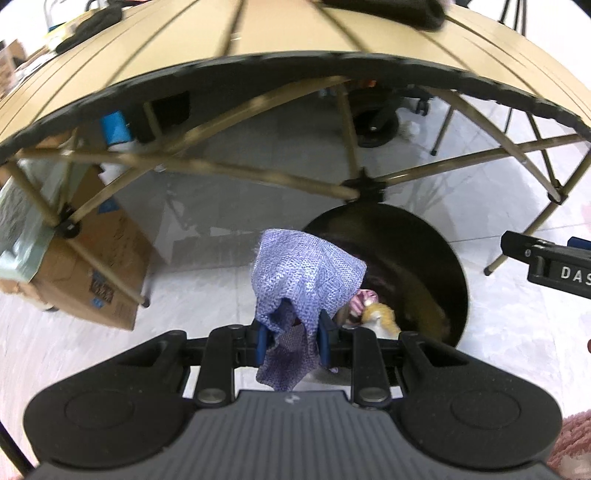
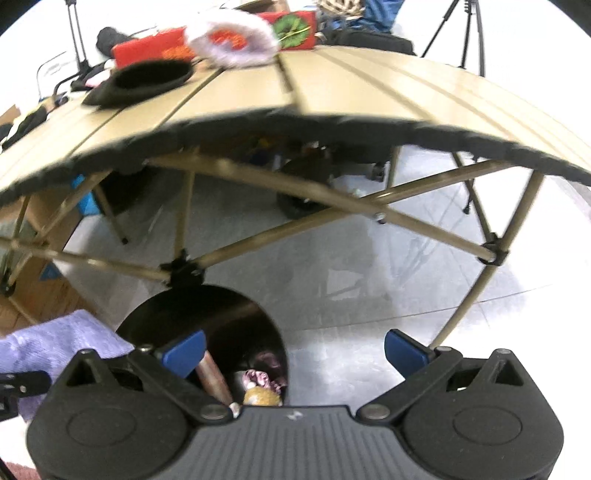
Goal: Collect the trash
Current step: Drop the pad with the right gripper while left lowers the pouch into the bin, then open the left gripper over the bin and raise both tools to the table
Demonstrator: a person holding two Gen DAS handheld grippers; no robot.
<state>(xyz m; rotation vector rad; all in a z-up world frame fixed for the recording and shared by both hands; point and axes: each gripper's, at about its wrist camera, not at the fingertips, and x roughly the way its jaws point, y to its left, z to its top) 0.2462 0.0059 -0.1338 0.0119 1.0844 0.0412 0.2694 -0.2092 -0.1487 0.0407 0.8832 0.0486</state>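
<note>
My left gripper [image 1: 293,334] hangs above the near rim of the bin [image 1: 448,258], which stands on the floor [image 1: 207,254] in front of the folding table [image 1: 295,40], with a cloth [image 1: 299,273] between its fingers. My right gripper [image 2: 293,350] is to its right, above the same bin, in which scraps [image 2: 258,380] lie. A cardboard box [image 1: 107,266] sits on the floor to the left under the table's edge.

We record pale, glossy floor tiles [image 2: 351,266] under bright, even light. Above them we list a folding table [image 1: 295,33] with tan slats, a black scalloped edge and crossed tan legs [image 2: 295,225]. We note a cardboard box [image 1: 107,266] on the floor beside one leg, and a black tripod [image 2: 461,29] beyond the far edge.
</note>
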